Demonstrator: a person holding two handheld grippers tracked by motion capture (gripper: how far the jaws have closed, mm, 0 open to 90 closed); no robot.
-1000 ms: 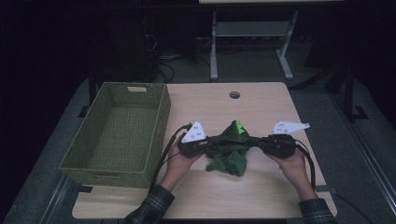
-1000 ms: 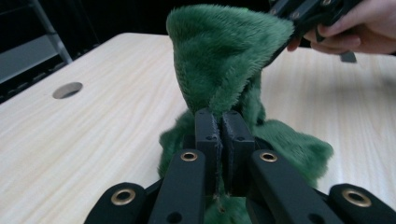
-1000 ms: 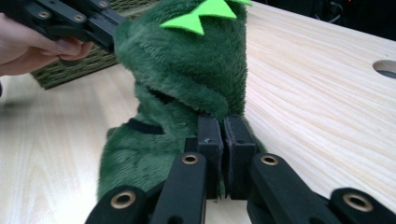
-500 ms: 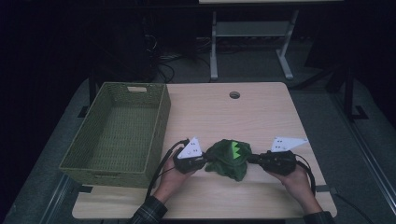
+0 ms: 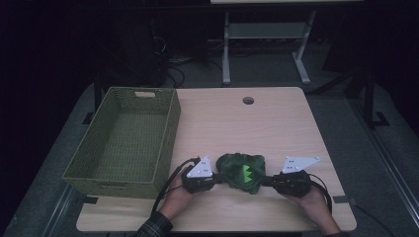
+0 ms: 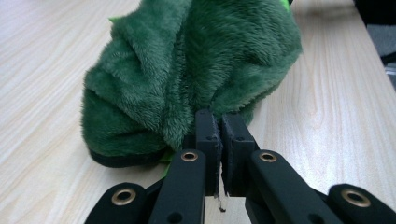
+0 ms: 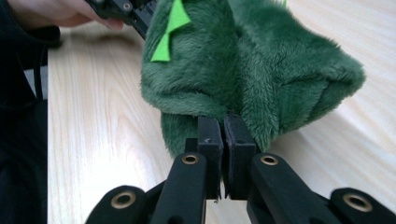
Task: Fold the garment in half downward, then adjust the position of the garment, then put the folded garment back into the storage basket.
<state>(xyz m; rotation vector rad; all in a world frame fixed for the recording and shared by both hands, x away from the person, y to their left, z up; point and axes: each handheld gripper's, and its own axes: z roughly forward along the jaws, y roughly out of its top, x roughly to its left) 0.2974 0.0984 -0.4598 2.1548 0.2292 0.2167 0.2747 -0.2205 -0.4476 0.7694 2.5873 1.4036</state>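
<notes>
So the plush is down on the table now, bunched up between both grippers.

Biggest first: the table (image 5: 276,118) fills mid-frame, with the basket (image 5: 123,143) sitting empty on its left side. A second ago the green plush (image 5: 242,173) was stretched out and held higher up the frame; now it rests as a rumpled lump at lower centre, near the front edge. The left gripper (image 5: 215,180) and right gripper (image 5: 264,181) have come down and closer together. Each one's jaws are pressed together on a fold of fur, as both gripper views show. My guess is they're folding it before it goes into the basket.
</notes>
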